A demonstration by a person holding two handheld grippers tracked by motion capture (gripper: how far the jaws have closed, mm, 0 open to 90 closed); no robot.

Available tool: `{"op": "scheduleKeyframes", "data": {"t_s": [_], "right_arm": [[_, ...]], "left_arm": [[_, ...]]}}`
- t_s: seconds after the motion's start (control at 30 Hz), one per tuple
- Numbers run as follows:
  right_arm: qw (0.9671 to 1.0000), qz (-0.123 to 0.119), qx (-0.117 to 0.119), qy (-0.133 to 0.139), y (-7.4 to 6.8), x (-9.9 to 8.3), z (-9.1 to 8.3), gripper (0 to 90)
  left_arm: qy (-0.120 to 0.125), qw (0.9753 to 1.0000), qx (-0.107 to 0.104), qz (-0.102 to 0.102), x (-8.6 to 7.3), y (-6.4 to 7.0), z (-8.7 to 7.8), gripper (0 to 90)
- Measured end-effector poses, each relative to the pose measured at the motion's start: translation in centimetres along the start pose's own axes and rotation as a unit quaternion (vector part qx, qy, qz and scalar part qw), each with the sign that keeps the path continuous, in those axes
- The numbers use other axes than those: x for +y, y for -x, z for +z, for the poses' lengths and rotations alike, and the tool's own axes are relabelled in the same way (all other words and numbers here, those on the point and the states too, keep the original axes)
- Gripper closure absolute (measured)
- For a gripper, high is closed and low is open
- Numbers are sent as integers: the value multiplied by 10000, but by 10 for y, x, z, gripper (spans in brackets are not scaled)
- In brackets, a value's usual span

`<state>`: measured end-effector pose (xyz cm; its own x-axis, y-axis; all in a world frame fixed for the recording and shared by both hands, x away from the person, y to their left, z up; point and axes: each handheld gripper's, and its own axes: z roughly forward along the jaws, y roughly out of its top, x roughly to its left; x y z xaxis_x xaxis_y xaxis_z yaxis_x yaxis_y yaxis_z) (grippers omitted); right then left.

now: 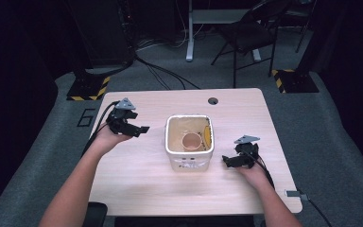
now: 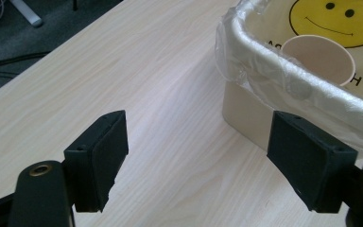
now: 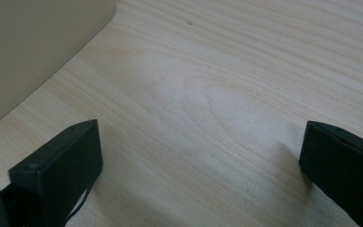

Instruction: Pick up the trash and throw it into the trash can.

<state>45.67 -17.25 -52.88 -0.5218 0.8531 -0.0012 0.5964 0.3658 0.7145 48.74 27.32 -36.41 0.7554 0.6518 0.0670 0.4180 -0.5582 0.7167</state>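
Observation:
A cream square bin (image 1: 189, 160) lined with a clear plastic bag stands in the middle of the wooden table (image 1: 137, 189). Inside it lies a paper cup (image 1: 191, 141), mouth up, beside a yellow smiley face (image 2: 334, 19) printed on the bag. My left gripper (image 1: 141, 129) hovers left of the bin, open and empty, its jaws pointing at the bin's rim (image 2: 283, 75). My right gripper (image 1: 228, 161) rests low by the bin's right side, open and empty; the bin wall (image 3: 33, 52) fills the upper left of the right gripper view.
A round cable hole (image 1: 212, 100) sits near the table's far edge. A folding chair (image 1: 250, 33) and a desk leg (image 1: 189, 33) stand on the carpet beyond. Bare tabletop lies on both sides of the bin and in front of it.

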Motion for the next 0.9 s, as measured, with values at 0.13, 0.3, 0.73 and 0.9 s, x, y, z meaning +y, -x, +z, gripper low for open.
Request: {"op": "scheduleKeyframes", "data": {"t_s": [0.13,0.3,0.73,0.9], "right_arm": [[10000,2,-1,1,0,0,0,0],[10000,-3,1,2,0,0,0,0],[10000,-3,-1,0,0,0,0,0],[10000,-4,-1,0,0,0,0,0]], "left_arm": [[-22,10000,19,-49,-7,-1,6,212],[-69,9998,61,-150,-21,-3,13,212],[-147,9990,175,-384,-53,-10,23,211],[-210,9987,246,-406,-59,-12,27,210]]}}
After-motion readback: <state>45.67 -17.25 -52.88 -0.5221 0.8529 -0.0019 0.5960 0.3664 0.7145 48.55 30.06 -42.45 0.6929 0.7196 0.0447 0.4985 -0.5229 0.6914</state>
